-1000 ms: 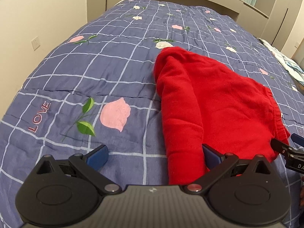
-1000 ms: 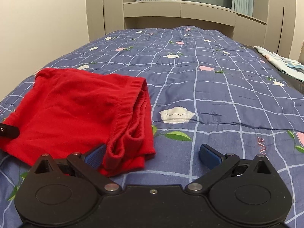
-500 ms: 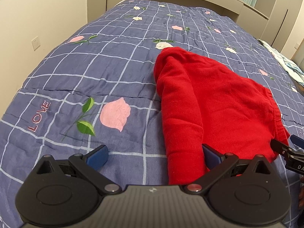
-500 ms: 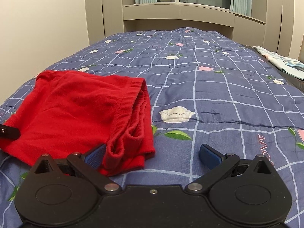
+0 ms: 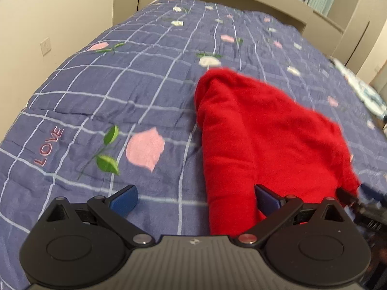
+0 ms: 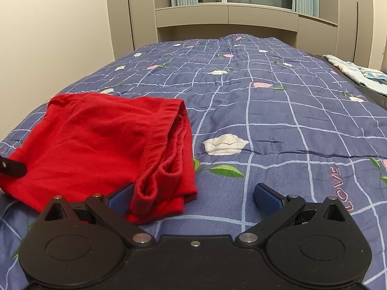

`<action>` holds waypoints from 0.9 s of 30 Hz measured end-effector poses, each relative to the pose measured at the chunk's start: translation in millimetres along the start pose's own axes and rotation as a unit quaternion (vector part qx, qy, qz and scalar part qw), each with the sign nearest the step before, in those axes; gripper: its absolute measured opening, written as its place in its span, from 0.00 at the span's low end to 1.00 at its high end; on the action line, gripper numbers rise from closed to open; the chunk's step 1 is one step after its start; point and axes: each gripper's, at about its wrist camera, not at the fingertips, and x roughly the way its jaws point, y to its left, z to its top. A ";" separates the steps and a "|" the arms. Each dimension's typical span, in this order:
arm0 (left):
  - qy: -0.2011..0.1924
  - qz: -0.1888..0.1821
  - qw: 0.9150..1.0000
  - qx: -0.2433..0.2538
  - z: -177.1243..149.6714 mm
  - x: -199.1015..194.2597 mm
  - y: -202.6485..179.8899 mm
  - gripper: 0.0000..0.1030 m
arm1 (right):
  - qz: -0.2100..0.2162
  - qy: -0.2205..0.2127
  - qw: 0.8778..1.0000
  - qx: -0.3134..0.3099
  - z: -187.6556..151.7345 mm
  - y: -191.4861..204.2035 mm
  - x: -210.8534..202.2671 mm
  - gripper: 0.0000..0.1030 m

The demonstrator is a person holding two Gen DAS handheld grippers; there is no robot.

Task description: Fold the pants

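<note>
there, red pants (image 6: 101,142) on floral quilt (image 6: 278,111)

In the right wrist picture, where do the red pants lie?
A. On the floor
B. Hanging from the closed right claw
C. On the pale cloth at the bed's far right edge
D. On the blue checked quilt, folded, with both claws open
D: the red pants rest folded on the quilt, and the right claw and left claw stand open, gripping nothing.
</note>
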 end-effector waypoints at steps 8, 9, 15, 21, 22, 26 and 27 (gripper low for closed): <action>0.007 -0.007 1.000 0.000 24.6 19.7 6.9 1.00 | 0.003 -0.001 1.000 0.003 -0.3 -0.4 0.2 1.00; 0.021 -0.004 1.000 0.001 24.0 26.6 7.5 1.00 | 0.002 -0.001 1.000 0.003 -0.4 -0.8 0.2 1.00; 0.010 -0.012 1.000 -0.002 20.5 24.2 8.4 1.00 | 0.003 0.004 1.000 0.002 2.2 0.6 -0.2 1.00; 0.002 -0.053 0.999 -0.010 32.4 19.0 12.4 1.00 | 0.087 -0.015 0.995 0.037 24.8 -8.9 -4.2 1.00; 0.002 -0.063 0.998 -0.012 34.9 20.1 12.0 1.00 | 0.097 -0.007 0.994 0.039 30.6 -9.8 0.4 1.00; 0.011 -0.078 0.997 -0.016 42.0 27.4 6.1 1.00 | 0.151 0.047 0.985 0.070 54.2 -16.1 35.1 0.99; 0.014 -0.077 0.997 -0.015 43.0 29.7 4.2 0.99 | 0.161 0.053 0.982 0.078 57.2 -18.8 41.5 0.99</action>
